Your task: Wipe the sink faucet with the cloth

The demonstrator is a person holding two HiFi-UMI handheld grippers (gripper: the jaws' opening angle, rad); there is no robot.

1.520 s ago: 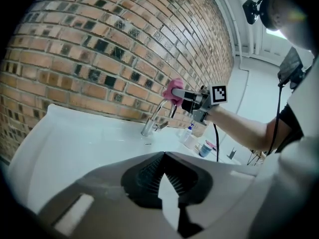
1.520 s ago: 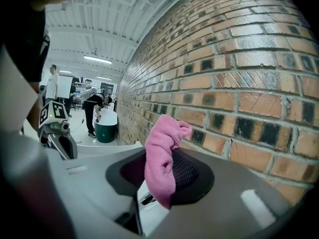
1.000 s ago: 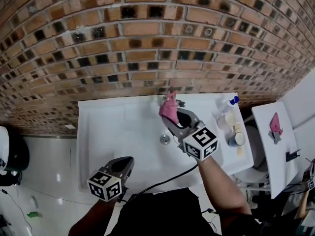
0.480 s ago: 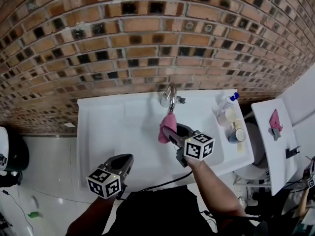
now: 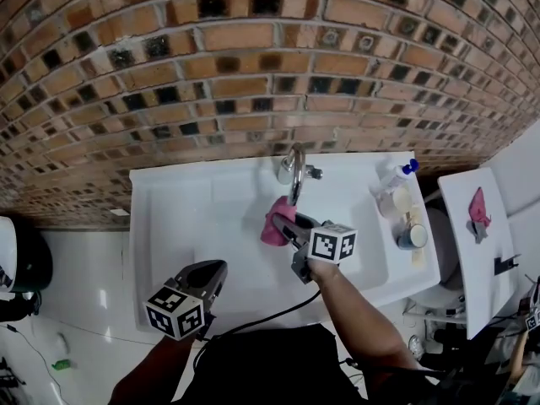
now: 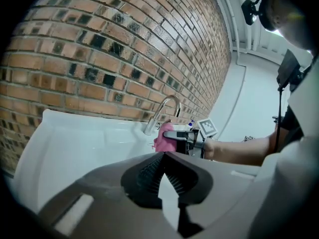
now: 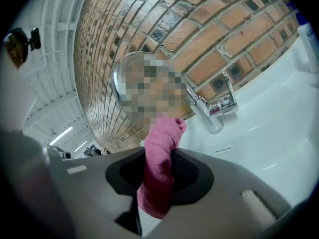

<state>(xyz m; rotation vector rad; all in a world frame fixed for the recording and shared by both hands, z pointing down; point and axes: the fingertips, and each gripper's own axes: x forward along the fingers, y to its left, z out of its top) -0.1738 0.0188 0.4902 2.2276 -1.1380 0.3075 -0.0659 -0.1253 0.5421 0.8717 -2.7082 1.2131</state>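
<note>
A chrome faucet [image 5: 294, 170] stands at the back rim of the white sink [image 5: 186, 218]. My right gripper [image 5: 285, 224] is shut on a pink cloth [image 5: 273, 223] and holds it over the basin, just in front of and below the spout, apart from it. In the right gripper view the cloth [image 7: 158, 171] hangs bunched between the jaws, with the faucet [image 7: 215, 109] ahead to the right. My left gripper [image 5: 219, 270] hovers at the sink's front edge, shut and holding nothing. In its own view it [image 6: 162, 158] looks at the faucet [image 6: 160, 114] and the cloth [image 6: 161, 138].
A brick wall [image 5: 253, 74] rises behind the sink. A spray bottle [image 5: 394, 175] and two cups [image 5: 411, 237] stand on the sink's right ledge. A white surface [image 5: 472, 251] at the right holds another pink cloth [image 5: 478, 209]. A cable [image 5: 270, 315] trails from my right gripper.
My right gripper has drawn the pink cloth away from the faucet top, down and toward me, over the basin. The left gripper has stayed near the front edge.
</note>
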